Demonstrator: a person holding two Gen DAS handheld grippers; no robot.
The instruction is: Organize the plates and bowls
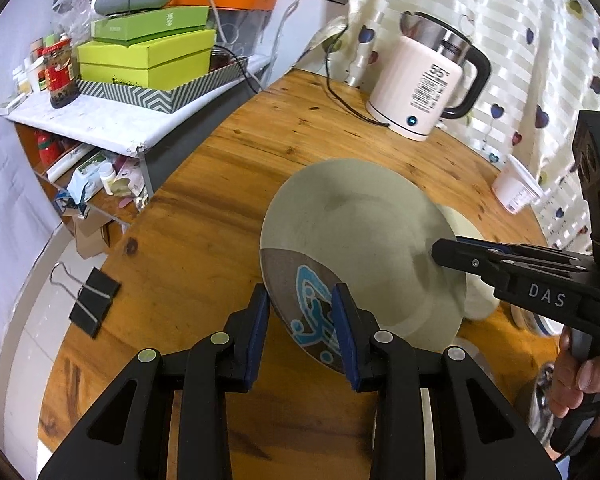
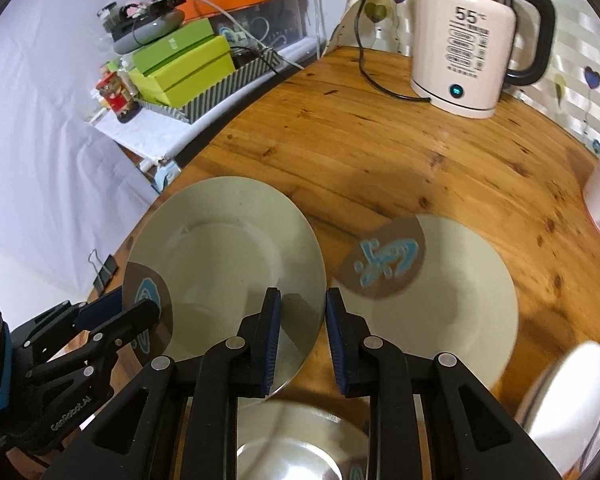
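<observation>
Ceramic plate, pinched at opposite rims by the narrowly opened left hand-held gripper and right hand-held gripper, could be tilted and dropped onto the counter if lifted unevenly.

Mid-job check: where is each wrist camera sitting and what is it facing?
Left wrist: on the left gripper, looking down at the lifted plate it clamps; right gripper and a hand show.
Right wrist: on the right gripper, gripping that plate's opposite rim; left gripper shows.
Shared: plate, kettle, wooden table.
</observation>
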